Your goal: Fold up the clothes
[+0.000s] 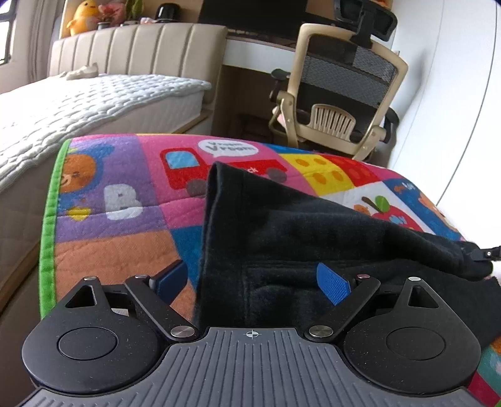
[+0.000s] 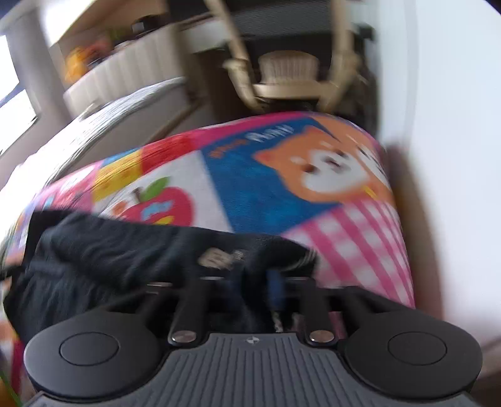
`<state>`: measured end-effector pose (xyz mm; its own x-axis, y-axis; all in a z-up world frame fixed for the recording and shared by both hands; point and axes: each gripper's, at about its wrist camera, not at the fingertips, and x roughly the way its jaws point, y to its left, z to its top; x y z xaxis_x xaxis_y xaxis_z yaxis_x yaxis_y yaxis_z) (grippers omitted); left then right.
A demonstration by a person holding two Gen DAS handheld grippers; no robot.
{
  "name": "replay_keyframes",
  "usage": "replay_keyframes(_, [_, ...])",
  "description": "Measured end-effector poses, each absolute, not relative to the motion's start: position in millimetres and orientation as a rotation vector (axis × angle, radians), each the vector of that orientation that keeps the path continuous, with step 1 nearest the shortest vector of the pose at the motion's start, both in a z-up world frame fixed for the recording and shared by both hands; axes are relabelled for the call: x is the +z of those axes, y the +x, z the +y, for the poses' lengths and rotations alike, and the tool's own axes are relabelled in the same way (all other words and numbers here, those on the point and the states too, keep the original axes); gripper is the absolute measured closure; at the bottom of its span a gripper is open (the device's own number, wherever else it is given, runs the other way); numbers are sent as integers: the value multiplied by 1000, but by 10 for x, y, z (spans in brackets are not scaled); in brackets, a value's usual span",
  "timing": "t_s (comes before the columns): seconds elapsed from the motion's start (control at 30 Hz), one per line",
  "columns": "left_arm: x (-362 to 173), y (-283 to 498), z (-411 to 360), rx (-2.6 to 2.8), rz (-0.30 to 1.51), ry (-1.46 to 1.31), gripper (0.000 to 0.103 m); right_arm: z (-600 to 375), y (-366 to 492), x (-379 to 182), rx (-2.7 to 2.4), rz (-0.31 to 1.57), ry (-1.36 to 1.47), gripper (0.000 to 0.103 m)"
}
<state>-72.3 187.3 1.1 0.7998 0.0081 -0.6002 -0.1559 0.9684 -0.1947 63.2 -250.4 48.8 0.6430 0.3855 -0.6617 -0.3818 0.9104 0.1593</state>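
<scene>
The right gripper (image 2: pixel 250 281) pinches the black garment (image 1: pixel 313 231) to lift its edge; the left gripper (image 1: pixel 250 281) waits wide, straddling cloth.

Black fleece garment (image 1: pixel 281 238), partly folded, one edge raised

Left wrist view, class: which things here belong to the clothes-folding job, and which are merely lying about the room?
Belongs to the job:
black garment
left gripper, open
right gripper, shut on the garment
play mat beneath

Just lying about:
office chair
bed
yellow plush toy
</scene>
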Motion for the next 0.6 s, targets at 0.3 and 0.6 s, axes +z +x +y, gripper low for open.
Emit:
replay_keyframes(0.3, [2, -687, 1754, 79, 648, -213, 9, -2332, 798, 761, 265, 510, -225, 81])
replay_keyframes(0.6, [-12, -897, 1855, 92, 678, -224, 9, -2848, 154, 488, 394, 710, 7, 51])
